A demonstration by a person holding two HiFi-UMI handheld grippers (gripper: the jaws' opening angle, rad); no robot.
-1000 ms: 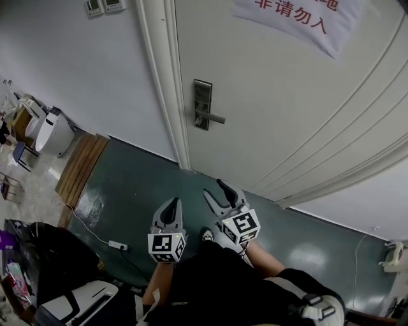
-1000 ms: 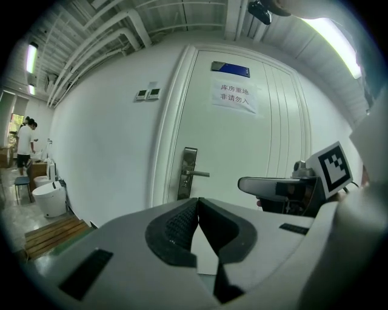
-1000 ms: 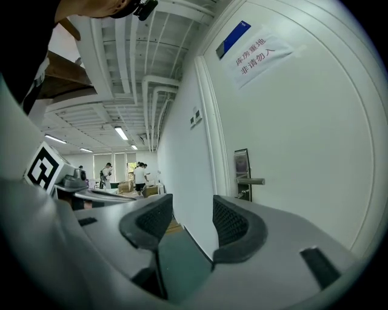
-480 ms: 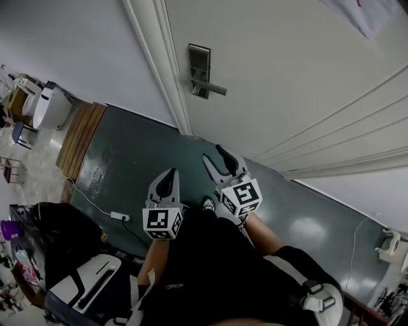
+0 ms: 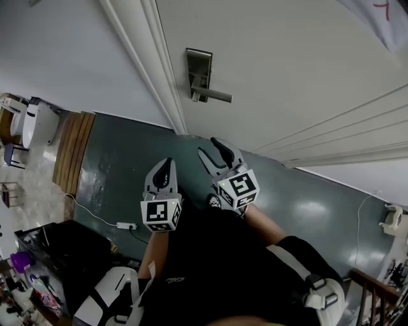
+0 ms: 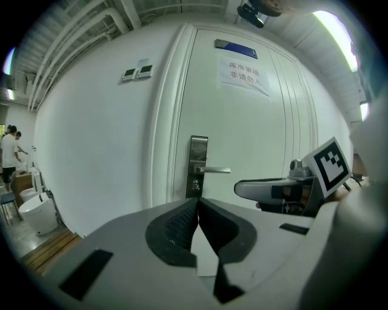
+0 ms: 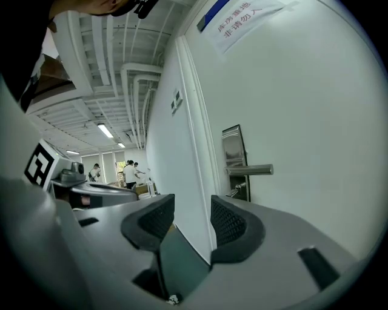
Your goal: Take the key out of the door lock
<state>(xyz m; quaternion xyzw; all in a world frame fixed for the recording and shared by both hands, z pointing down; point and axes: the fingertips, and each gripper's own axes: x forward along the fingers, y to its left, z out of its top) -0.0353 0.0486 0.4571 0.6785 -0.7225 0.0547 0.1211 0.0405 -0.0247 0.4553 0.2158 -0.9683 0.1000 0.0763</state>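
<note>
The door [image 5: 287, 76] fills more of the head view than a second ago. Its plate [image 5: 199, 73] has climbed toward the upper middle and looks bigger, and the notice [image 5: 382, 19] has slid almost out at the upper right corner. Both tongs have come nearer to it, low in the middle of the frame and pointed at the door. The right tongs [image 5: 211, 150] have just narrowed a little yet stand spread, with nothing between them. The left tongs [image 5: 164, 167] are pressed together and empty. I judge this an approach: the key [image 7: 235, 191] sits in the lock just under the handle [image 7: 250, 171], well apart from both tongs, and no grasp has begun. The spread right tongs look the likelier to take it.

The door is a broad, smooth white panel with shallow moulded grooves across the right of the head view. Its frame [image 5: 150, 63] is a stepped white moulding. The floor [image 5: 127, 165] is dark green and glossy, throwing back light. The plate is a tall, narrow rectangle of brushed metal, and the handle is a straight metal lever. The tongs' pads [image 7: 230, 221] are black and cross-hatched, set in grey plastic. The key is small, thin and metallic, jutting from the plate; its shape is too small to make out.
</note>
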